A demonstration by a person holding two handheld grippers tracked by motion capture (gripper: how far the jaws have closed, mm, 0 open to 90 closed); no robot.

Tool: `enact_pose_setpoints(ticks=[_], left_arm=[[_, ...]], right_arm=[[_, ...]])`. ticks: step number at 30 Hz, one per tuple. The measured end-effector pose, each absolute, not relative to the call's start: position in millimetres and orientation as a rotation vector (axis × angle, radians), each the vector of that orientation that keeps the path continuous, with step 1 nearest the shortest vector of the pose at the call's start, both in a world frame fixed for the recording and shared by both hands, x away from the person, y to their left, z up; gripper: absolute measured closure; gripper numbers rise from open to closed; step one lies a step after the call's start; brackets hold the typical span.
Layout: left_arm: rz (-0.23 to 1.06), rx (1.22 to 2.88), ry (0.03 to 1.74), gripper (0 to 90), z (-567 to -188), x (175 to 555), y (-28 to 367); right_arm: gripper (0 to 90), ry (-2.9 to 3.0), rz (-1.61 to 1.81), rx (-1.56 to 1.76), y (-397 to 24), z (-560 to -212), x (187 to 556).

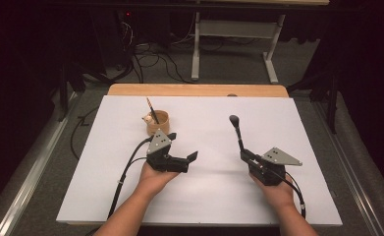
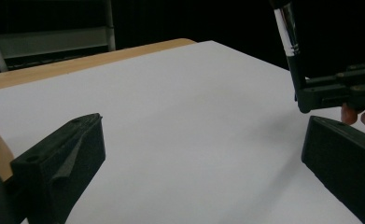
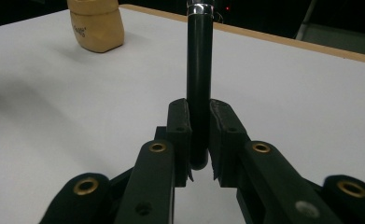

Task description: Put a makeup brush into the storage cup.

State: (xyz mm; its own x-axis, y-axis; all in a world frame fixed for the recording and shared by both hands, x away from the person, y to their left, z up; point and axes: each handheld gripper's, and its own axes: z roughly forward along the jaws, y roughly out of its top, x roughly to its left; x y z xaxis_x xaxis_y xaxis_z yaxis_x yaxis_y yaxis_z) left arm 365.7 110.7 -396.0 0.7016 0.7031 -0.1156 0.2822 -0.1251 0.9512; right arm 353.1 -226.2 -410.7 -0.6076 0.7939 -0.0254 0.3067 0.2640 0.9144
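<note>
A brush with a black handle (image 1: 238, 135) and a dark rounded head stands tilted above the white board, and my right gripper (image 1: 242, 153) is shut on its lower end. In the right gripper view the handle (image 3: 199, 79) rises between the two pads of that gripper (image 3: 200, 128). A round wooden cup (image 1: 158, 122) holds another thin brush and a small pale piece. My left gripper (image 1: 182, 146) is just in front of the cup, open, with nothing between its jaws. The left gripper view looks across the board past its own spread jaws (image 2: 203, 154) to the held brush (image 2: 290, 37).
A white board (image 1: 204, 206) covers most of the wooden table (image 1: 194, 90). The cup stands at the far left in the right gripper view (image 3: 97, 23). Beyond the table are cables on the floor and a white desk frame (image 1: 233, 29). A metal rail runs along the left.
</note>
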Motion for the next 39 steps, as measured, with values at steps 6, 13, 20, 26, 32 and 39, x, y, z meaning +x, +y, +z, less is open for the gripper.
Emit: enact_pose_setpoints(ticks=[6,13,20,26,32,39], left_arm=[[0.406,1.698,0.778,0.5,-398,363,106],[0.404,1.670,0.772,0.5,-393,361,109],[0.400,1.663,0.771,0.7,-392,360,110],[0.398,1.669,0.773,0.7,-393,360,109],[0.394,1.672,0.769,0.7,-392,358,109],[0.379,1.678,0.750,0.7,-392,352,106]], right_arm=[[81.9,2.044,1.330,0.975,-224,-409,353],[81.9,2.027,1.339,0.937,-217,-398,358],[81.8,2.031,1.354,0.908,-204,-391,367],[81.8,2.031,1.367,0.899,-187,-387,373],[81.8,2.033,1.382,0.858,-177,-390,369],[81.8,2.032,1.406,0.847,-179,-398,359]])
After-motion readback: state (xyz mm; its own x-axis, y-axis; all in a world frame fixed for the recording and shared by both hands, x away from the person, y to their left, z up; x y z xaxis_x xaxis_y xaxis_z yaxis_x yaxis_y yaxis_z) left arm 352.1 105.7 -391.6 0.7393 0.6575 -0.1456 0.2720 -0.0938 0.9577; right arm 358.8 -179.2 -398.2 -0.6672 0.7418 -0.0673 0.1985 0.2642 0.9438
